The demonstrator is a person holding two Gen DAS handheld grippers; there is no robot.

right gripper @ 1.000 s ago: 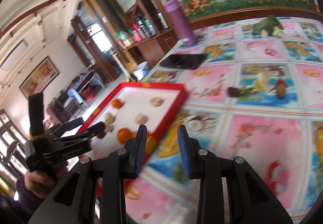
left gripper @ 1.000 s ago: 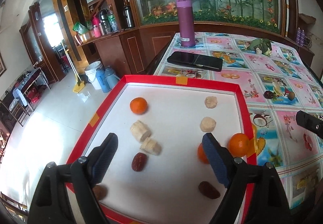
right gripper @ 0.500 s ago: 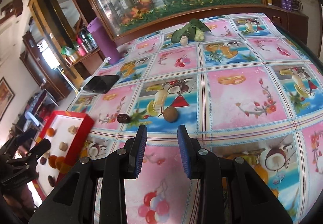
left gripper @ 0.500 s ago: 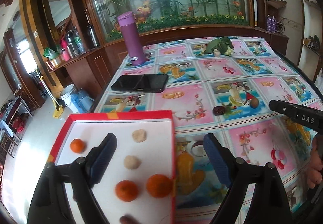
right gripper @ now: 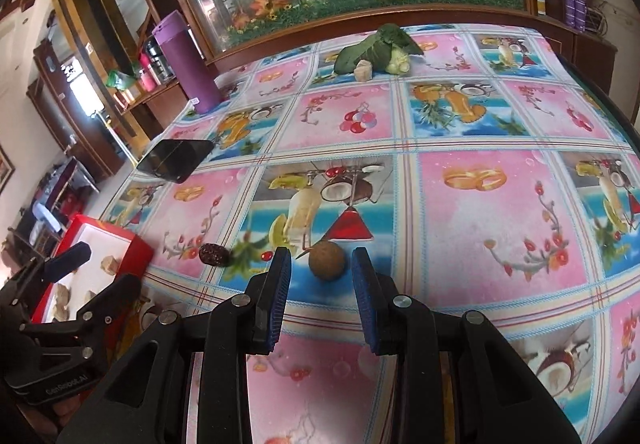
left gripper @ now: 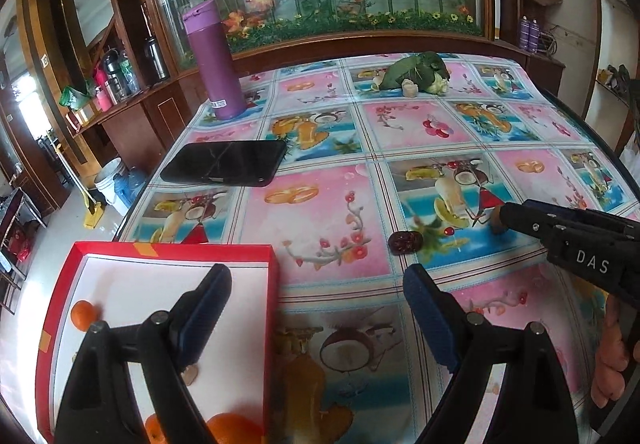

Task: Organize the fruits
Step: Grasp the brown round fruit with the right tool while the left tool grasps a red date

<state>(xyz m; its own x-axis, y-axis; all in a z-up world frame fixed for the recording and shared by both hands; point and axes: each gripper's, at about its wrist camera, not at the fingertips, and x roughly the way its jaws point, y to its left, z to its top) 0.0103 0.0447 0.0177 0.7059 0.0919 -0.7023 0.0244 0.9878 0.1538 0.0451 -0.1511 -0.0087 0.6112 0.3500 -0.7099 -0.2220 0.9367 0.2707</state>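
So the landmark here is the red tray [left gripper: 272, 324] with the white floor, sitting at the near-left corner of the fruit-print tablecloth [left gripper: 328, 211]. Everything below is relative to that.

The right gripper [right gripper: 321, 264] is out on the cloth, well to the right of the tray, with its jaws apart and a small round brown fruit [right gripper: 326, 259] lying right between the two blue fingertips, a bit toward the front of the gap. It sits on the cloth; I can't tell if either pad touches it, there looks to be a sliver of space on both sides. From the left camera only a bit of that fruit [left gripper: 497, 223] peeks out past the tip of the right gripper.

A dark red date [right gripper: 214, 254] lies on the cloth between the tray and that brown fruit, just left of the right gripper's left finger.

The left gripper [left gripper: 316, 284] hangs over the tray's right edge, jaws wide apart, nothing between them, one finger over the tray and the other over the cloth.

Inside the tray: oranges [left gripper: 230, 428] at the near edge, another orange [left gripper: 83, 316] by the left wall, and pale banana chunks [right gripper: 109, 265].

Beyond the tray are a black phone [left gripper: 224, 163] and a purple bottle [left gripper: 214, 61].
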